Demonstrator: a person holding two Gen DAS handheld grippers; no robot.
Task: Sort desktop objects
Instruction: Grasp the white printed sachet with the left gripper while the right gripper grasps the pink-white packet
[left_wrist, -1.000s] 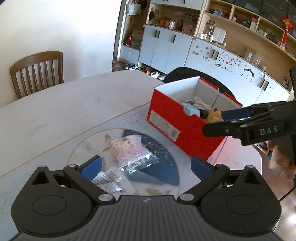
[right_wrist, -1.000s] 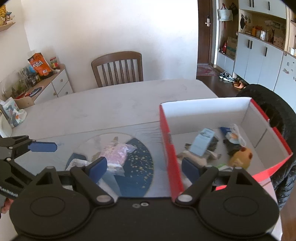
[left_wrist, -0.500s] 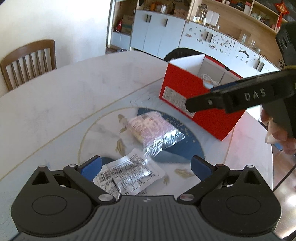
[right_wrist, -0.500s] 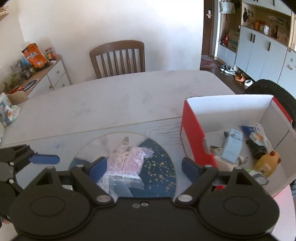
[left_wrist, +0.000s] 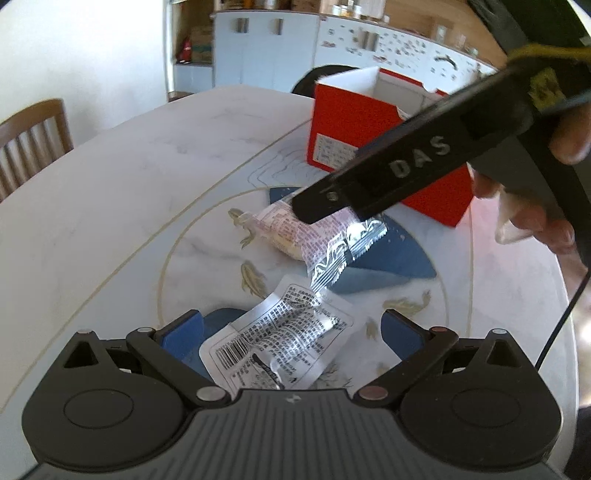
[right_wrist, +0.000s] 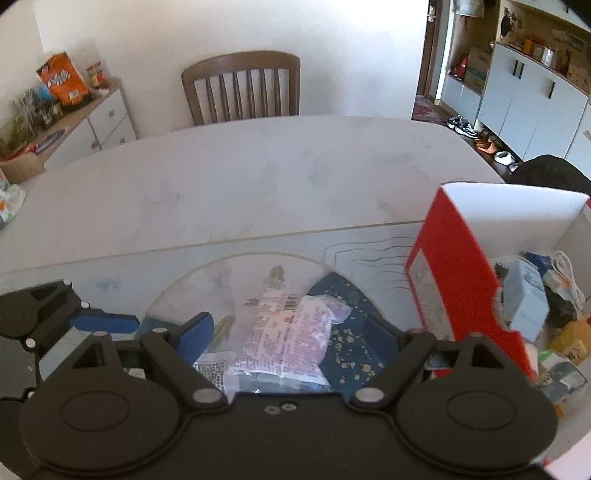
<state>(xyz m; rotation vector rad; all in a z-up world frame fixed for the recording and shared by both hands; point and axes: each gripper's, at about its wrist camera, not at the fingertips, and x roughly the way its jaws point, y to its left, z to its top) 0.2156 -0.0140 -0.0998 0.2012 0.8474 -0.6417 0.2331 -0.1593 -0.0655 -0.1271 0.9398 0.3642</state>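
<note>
— Red cardboard, that box (right_wrist: 456, 280), white inside; what's in it?

— A pale blue carton (right_wrist: 524, 299), a white cord (right_wrist: 565, 269), something yellowish, all loose. It stands near the table's (right_wrist: 258, 184) right edge.

— And the packets?

— The pink snack packet (right_wrist: 291, 332) lies between the right gripper's (right_wrist: 291, 336) wide-apart jaws, nothing held. The white printed sachet (left_wrist: 280, 339) sits between the left gripper's (left_wrist: 291, 328) open fingers, ungripped.

— Room to move?

— Plenty of bare marble towards the chair (right_wrist: 242, 88).
</note>
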